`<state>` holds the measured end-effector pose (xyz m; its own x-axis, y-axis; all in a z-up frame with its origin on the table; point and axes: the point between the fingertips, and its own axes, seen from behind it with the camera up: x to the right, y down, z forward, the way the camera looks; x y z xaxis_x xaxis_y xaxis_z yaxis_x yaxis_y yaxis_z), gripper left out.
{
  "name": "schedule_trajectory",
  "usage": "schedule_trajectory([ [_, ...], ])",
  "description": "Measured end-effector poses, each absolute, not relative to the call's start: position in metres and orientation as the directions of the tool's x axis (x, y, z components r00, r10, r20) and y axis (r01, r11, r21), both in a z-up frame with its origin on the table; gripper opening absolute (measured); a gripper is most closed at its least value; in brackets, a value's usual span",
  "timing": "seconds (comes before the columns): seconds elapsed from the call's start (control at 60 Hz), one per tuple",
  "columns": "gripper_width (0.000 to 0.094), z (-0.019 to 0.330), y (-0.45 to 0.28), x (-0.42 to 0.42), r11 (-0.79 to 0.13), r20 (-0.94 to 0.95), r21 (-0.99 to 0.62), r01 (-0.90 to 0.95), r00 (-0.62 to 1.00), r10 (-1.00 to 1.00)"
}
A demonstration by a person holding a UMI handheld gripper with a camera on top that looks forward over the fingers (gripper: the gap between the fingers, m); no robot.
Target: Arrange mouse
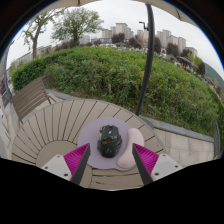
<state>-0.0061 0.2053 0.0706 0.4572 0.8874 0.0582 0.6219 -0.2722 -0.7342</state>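
While the fingers [110,160] are hanging released, the dark mouse [109,141] is lying just ahead, centred between them, its long axis pointing away, on the bench [55,125].

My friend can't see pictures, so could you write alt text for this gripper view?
A dark computer mouse lies on a pale mouse pad on a round wooden table outdoors, between and just beyond the open gripper with its pink pads. A wooden chair stands beside the table, with a grassy slope, trees and buildings behind.
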Motion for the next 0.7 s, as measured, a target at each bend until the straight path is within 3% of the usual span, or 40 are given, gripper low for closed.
schedule_trajectory([
  [0.35, 0.0853, 0.156, 0.110, 0.180, -0.251, 0.096, -0.668, 0.700, 0.416, 0.904],
  [0.7, 0.0861, 0.186, 0.081, 0.181, -0.262, 0.050, -0.712, 0.652, 0.420, 0.906],
])
